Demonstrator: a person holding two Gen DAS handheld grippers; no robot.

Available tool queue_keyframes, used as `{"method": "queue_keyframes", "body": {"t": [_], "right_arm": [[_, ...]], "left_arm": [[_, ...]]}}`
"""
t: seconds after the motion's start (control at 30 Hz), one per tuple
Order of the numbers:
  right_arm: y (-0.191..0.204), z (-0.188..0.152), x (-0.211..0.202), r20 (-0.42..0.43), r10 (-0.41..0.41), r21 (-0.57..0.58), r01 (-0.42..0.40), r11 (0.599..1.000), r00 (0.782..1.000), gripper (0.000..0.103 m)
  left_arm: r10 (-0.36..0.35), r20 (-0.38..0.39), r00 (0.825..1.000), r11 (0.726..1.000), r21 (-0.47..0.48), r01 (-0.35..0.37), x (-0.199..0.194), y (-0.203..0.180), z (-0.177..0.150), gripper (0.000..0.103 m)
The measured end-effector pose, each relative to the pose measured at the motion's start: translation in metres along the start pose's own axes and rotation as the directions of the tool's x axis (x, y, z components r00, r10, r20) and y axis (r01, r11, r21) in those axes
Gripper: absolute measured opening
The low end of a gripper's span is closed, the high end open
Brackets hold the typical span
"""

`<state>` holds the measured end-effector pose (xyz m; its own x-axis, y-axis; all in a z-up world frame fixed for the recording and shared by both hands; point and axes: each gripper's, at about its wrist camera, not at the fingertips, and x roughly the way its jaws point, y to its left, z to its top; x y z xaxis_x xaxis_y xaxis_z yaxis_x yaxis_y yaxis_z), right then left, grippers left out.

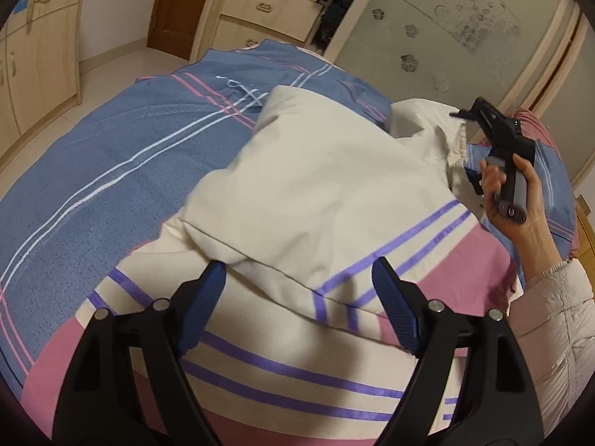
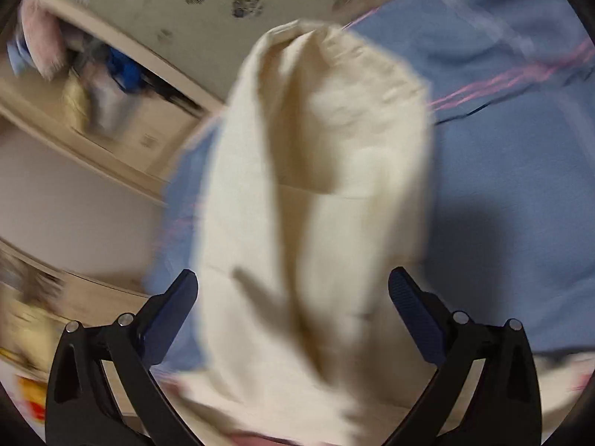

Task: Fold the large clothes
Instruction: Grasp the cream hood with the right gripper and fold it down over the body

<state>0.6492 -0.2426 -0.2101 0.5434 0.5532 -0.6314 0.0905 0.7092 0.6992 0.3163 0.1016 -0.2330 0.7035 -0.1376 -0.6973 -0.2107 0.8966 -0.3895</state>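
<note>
A large cream garment (image 1: 316, 186) with purple stripes and pink bands lies spread on a blue striped bed cover (image 1: 111, 141). One cream part is folded over its middle. My left gripper (image 1: 299, 297) hovers over the garment's near end, open, and its blue pads press on nothing. At the right a hand (image 1: 520, 208) holds my right gripper (image 1: 468, 146) above the garment's far cream edge. In the blurred right wrist view the right gripper (image 2: 295, 297) stands wide open over a long cream fold (image 2: 327, 171), with the cloth lying free beneath the pads.
Pale wooden drawers (image 1: 267, 11) and cupboards (image 1: 41, 59) stand beyond the bed across a tiled floor. A frosted sliding door (image 1: 446, 26) with flower prints runs along the right. The person's pale quilted sleeve (image 1: 557, 327) is at the right edge.
</note>
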Motion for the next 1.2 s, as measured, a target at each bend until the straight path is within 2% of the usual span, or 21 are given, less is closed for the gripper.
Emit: {"method": "queue_keyframes", "body": {"t": [0.03, 0.07, 0.13, 0.17, 0.2, 0.23, 0.27, 0.33, 0.4, 0.47, 0.53, 0.6, 0.7, 0.73, 0.8, 0.83, 0.9, 0.97, 1.03, 1.1, 1.2], "right_arm": [[0.012, -0.001, 0.010, 0.006, -0.083, -0.051, 0.083, 0.995, 0.997, 0.102], [0.025, -0.004, 0.019, 0.021, -0.193, -0.122, 0.194, 0.973, 0.981, 0.102], [0.036, -0.010, 0.032, 0.058, -0.331, -0.201, 0.336, 0.920, 0.942, 0.101], [0.036, -0.012, 0.035, 0.082, -0.395, -0.200, 0.404, 0.893, 0.915, 0.091], [0.032, -0.013, 0.035, 0.084, -0.415, -0.174, 0.423, 0.889, 0.906, 0.077], [0.025, -0.014, 0.030, 0.083, -0.407, -0.127, 0.415, 0.901, 0.909, 0.044], [0.022, -0.017, 0.020, 0.094, -0.367, -0.098, 0.375, 0.922, 0.925, 0.024], [0.030, -0.024, -0.004, 0.148, -0.290, -0.128, 0.309, 0.942, 0.946, 0.013], [0.046, -0.037, -0.035, 0.211, -0.218, -0.195, 0.260, 0.946, 0.953, 0.010], [0.069, -0.065, -0.076, 0.281, -0.127, -0.316, 0.217, 0.924, 0.951, 0.010], [0.087, -0.101, -0.113, 0.321, -0.047, -0.451, 0.196, 0.870, 0.946, 0.010], [0.101, -0.164, -0.156, 0.297, 0.035, -0.601, 0.159, 0.783, 0.954, 0.010], [0.092, -0.242, -0.192, 0.259, 0.016, -0.719, 0.182, 0.671, 0.966, 0.012], [0.083, -0.271, -0.199, 0.233, -0.022, -0.752, 0.195, 0.629, 0.972, 0.021], [0.057, -0.320, -0.213, 0.250, -0.120, -0.778, 0.273, 0.565, 0.961, 0.066], [0.045, -0.337, -0.219, 0.267, -0.152, -0.777, 0.306, 0.551, 0.952, 0.094], [0.019, -0.365, -0.237, 0.290, -0.190, -0.761, 0.347, 0.548, 0.938, 0.100], [-0.003, -0.379, -0.255, 0.260, -0.239, -0.725, 0.353, 0.592, 0.936, 0.099], [-0.013, -0.376, -0.276, 0.259, -0.201, -0.671, 0.325, 0.666, 0.945, 0.099], [-0.005, -0.365, -0.293, 0.310, -0.139, -0.624, 0.311, 0.717, 0.941, 0.098], [0.025, -0.343, -0.299, 0.340, -0.053, -0.608, 0.262, 0.750, 0.939, 0.088]], "left_arm": [[0.001, -0.005, 1.000, 1.000, -0.007, -0.001, 0.001, 0.001, 0.001, 0.082], [-0.003, -0.010, 1.000, 1.000, -0.014, 0.003, 0.002, 0.001, 0.001, 0.082], [-0.001, -0.007, 1.000, 1.000, -0.012, 0.001, 0.002, 0.000, 0.001, 0.082], [0.002, -0.006, 1.000, 1.000, -0.005, -0.002, 0.001, -0.001, 0.000, 0.082], [0.005, -0.005, 1.000, 1.000, 0.001, -0.005, 0.000, -0.002, 0.000, 0.082], [0.004, -0.002, 1.000, 1.000, 0.000, -0.004, 0.000, -0.001, 0.000, 0.082], [0.002, 0.000, 1.000, 1.000, -0.005, -0.002, -0.001, -0.001, 0.000, 0.082], [0.000, -0.002, 1.000, 1.000, -0.010, 0.000, 0.000, 0.001, 0.001, 0.082], [0.002, 0.001, 1.000, 1.000, -0.016, -0.002, -0.001, 0.003, 0.002, 0.082], [0.001, 0.004, 1.000, 1.000, -0.024, -0.001, 0.000, 0.005, 0.002, 0.082], [0.004, 0.006, 1.000, 1.000, -0.031, -0.004, 0.000, 0.007, 0.003, 0.082], [0.002, 0.018, 1.000, 0.999, -0.052, -0.001, -0.003, 0.013, 0.006, 0.082], [0.006, 0.062, 0.998, 0.995, -0.100, 0.000, -0.013, 0.024, 0.012, 0.083], [0.013, 0.079, 0.997, 0.993, -0.117, -0.003, -0.017, 0.029, 0.013, 0.084], [0.023, 0.109, 0.994, 0.989, -0.149, -0.007, -0.024, 0.037, 0.015, 0.085], [0.027, 0.119, 0.993, 0.987, -0.160, -0.008, -0.027, 0.041, 0.016, 0.085], [0.032, 0.122, 0.992, 0.986, -0.166, -0.012, -0.030, 0.045, 0.017, 0.085], [0.037, 0.128, 0.991, 0.986, -0.168, -0.015, -0.034, 0.048, 0.018, 0.085], [0.034, 0.138, 0.990, 0.986, -0.167, -0.010, -0.036, 0.047, 0.017, 0.085], [0.021, 0.143, 0.990, 0.989, -0.147, 0.000, -0.038, 0.040, 0.015, 0.085], [-0.008, 0.146, 0.989, 0.997, -0.073, 0.019, -0.039, 0.023, 0.011, 0.085]]}}
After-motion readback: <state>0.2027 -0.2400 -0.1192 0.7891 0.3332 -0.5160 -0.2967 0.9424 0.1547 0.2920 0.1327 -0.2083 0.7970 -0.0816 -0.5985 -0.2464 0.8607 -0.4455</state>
